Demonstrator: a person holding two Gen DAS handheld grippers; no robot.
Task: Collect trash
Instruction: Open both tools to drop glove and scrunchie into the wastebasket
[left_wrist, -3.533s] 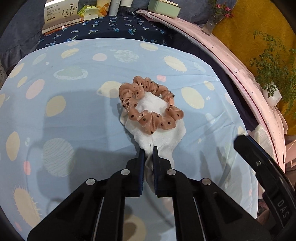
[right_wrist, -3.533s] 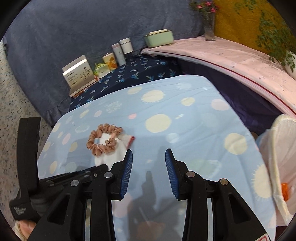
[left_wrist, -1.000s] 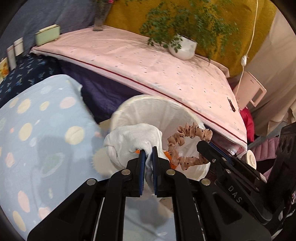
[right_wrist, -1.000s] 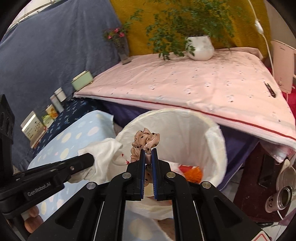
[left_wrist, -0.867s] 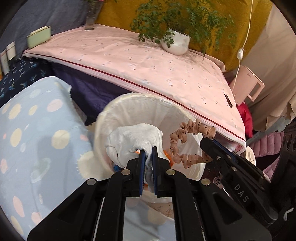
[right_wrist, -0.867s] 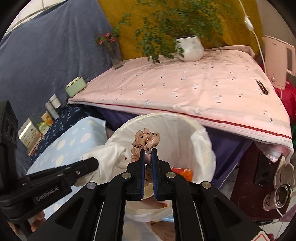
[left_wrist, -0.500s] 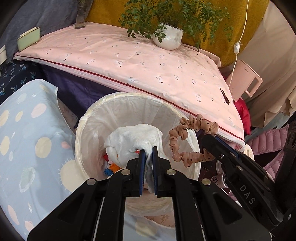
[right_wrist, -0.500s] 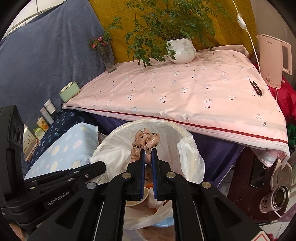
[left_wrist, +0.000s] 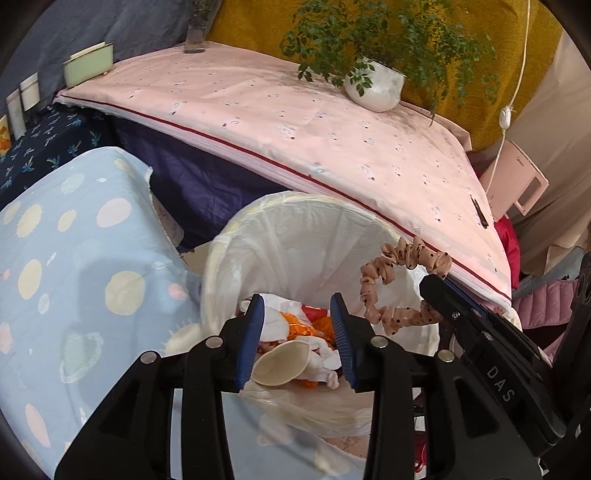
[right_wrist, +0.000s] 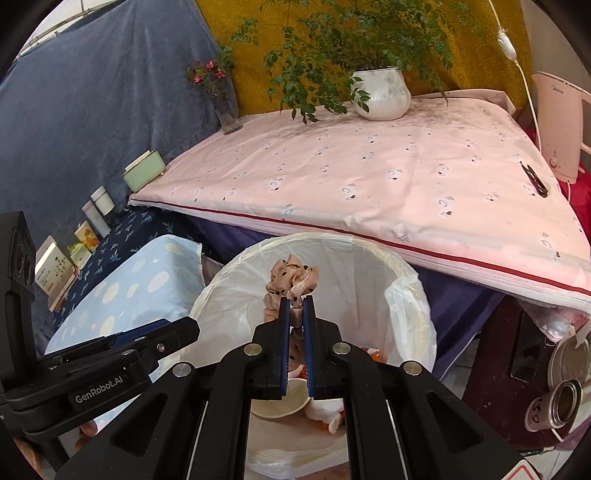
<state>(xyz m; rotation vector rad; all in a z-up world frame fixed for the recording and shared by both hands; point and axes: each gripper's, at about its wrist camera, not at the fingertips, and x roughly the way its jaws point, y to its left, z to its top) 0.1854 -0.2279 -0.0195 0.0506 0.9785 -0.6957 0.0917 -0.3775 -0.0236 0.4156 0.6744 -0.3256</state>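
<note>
Setting: cloth-draped furniture around a white-lined bin (left_wrist: 236, 266), lower centre of both views, mouth up to receive trash. Nearest, left gripper (left_wrist: 297, 328): jaws just opened, spread and empty over the bin, white tissue (left_wrist: 317, 354) lying inside among orange scraps and a paper cup (left_wrist: 280, 363). Beyond, right gripper (right_wrist: 295, 306): jaws pinching the dotted peach scrunchie (right_wrist: 293, 278) above the opening, apparently for dropping; pink-covered table (right_wrist: 369, 177) with 1 potted plant (right_wrist: 382, 94) across the top.

Pink black-dotted scrunchie (left_wrist: 402, 284) hung over the white-lined trash bin (left_wrist: 236, 258); white tissue (left_wrist: 325, 356) lay crumpled inside among orange scraps and a paper cup (left_wrist: 280, 363).
</note>
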